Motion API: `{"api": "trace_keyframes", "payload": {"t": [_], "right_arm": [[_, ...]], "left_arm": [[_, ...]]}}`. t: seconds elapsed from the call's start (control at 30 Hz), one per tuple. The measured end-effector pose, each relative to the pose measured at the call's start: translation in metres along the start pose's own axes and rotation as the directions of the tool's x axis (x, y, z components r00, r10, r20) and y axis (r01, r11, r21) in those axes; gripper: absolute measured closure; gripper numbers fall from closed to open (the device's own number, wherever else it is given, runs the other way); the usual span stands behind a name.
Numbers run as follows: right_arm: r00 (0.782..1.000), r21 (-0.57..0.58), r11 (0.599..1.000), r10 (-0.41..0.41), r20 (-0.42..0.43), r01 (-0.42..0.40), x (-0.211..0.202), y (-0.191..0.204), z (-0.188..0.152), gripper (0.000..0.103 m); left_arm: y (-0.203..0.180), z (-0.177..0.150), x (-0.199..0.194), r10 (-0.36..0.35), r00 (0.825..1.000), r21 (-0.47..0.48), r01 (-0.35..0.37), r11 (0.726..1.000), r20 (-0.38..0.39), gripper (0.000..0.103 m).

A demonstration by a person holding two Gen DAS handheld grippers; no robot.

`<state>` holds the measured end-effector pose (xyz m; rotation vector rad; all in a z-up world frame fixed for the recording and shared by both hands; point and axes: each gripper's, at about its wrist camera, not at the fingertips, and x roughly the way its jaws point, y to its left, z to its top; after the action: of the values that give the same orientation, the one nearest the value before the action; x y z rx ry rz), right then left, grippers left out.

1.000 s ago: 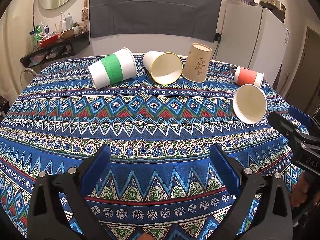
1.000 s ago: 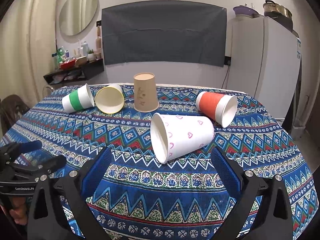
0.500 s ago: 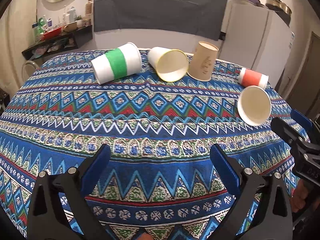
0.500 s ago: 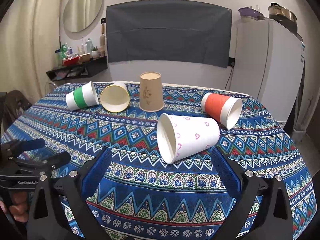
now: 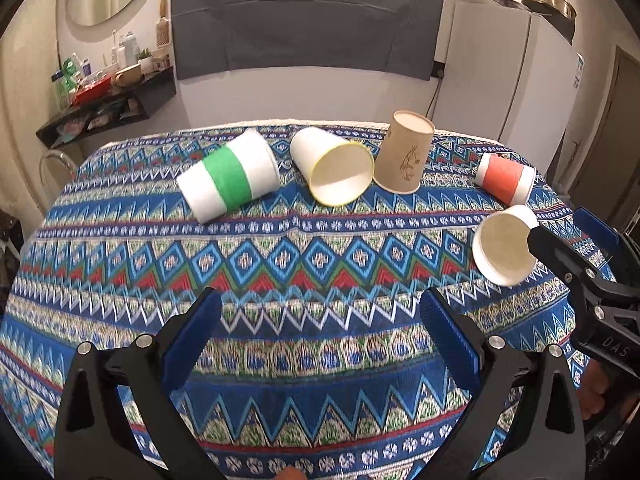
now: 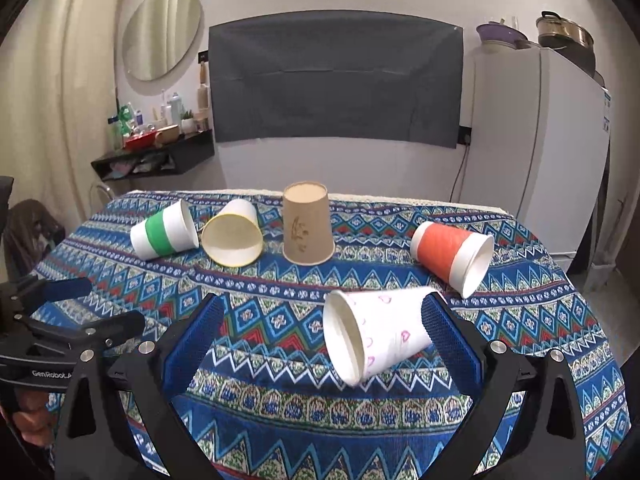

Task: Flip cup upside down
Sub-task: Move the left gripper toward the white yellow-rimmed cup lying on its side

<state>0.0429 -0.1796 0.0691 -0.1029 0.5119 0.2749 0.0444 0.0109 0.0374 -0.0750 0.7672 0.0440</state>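
Several paper cups are on the patterned tablecloth (image 6: 280, 320). A white cup with pink hearts (image 6: 376, 336) lies on its side, mouth to the left, between my right gripper's (image 6: 324, 332) open fingers, close to the right pad (image 6: 448, 340). It also shows in the left wrist view (image 5: 504, 244). A brown cup (image 6: 306, 228) stands upside down at the back. A green-banded cup (image 6: 164, 232), a yellow-rimmed cup (image 6: 234, 236) and an orange cup (image 6: 454, 252) lie on their sides. My left gripper (image 5: 320, 340) is open and empty over the near cloth.
A white fridge (image 6: 536, 140) stands at the back right, a dark shelf with bottles (image 6: 156, 156) at the back left. A grey cloth (image 6: 336, 80) hangs on the wall behind the table.
My right gripper has moved forward and down, so the heart cup now lies between its fingers. My left gripper has moved forward, toward the cups at the back.
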Motion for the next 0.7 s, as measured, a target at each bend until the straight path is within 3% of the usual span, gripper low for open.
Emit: {"api": "trace_keyframes", "payload": {"t": [0.3,0.7], "right_arm": [[1.000,-0.009,1.000,-0.004,0.004,0.004,0.025,-0.002,0.023,0.008],[0.995,-0.029,1.000,-0.008,-0.100,0.005,0.076,-0.011,0.037,0.008]], "left_arm": [[0.002,0.039,0.025,0.076,0.997,0.064,-0.074,0.995,-0.028,0.006],[-0.002,0.079,0.077,0.157,0.983,0.151,-0.142,0.978,-0.096,0.006]]}}
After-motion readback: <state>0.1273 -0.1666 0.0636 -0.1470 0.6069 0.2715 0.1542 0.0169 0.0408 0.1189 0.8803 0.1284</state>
